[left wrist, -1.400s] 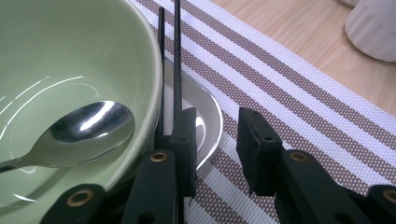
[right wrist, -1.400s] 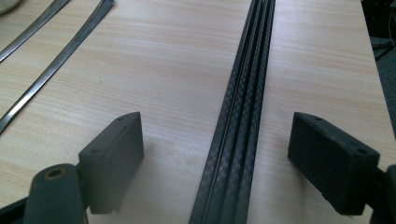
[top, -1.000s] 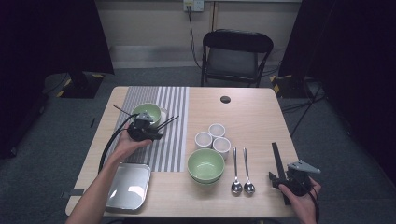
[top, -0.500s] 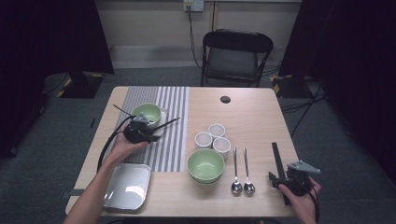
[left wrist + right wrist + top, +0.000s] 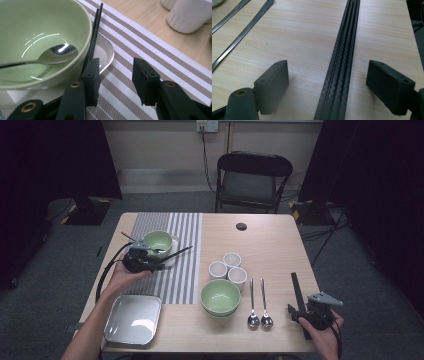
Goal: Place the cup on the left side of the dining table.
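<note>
A light green bowl [image 5: 158, 241] [image 5: 37, 30] with a spoon [image 5: 57, 51] in it stands on a small white plate [image 5: 105, 53] on the striped mat [image 5: 182, 250]. Black chopsticks [image 5: 177, 254] [image 5: 96, 27] rest on the plate's rim beside the bowl. My left gripper [image 5: 151, 261] [image 5: 116, 67] is open just in front of the plate. Its jaws have just closed a little, with nothing but mat between them, and the chopsticks run past the outside of one jaw. My right gripper [image 5: 301, 312] [image 5: 328, 68] rests open at the table's near right corner, with a bundle of black chopsticks [image 5: 296, 290] [image 5: 342, 50] lying untouched between its jaws.
A stack of green bowls [image 5: 220, 296] stands mid-table, with three white cups [image 5: 227, 267] behind it and two spoons [image 5: 257, 302] to its right. A square tray [image 5: 133, 318] lies near the left front edge. A small black disc [image 5: 241, 226] sits at the back, and a chair [image 5: 255, 177] stands beyond the table.
The left hand and its gripper have shifted slightly to the left, away from the bowl. The right hand has kept still.
</note>
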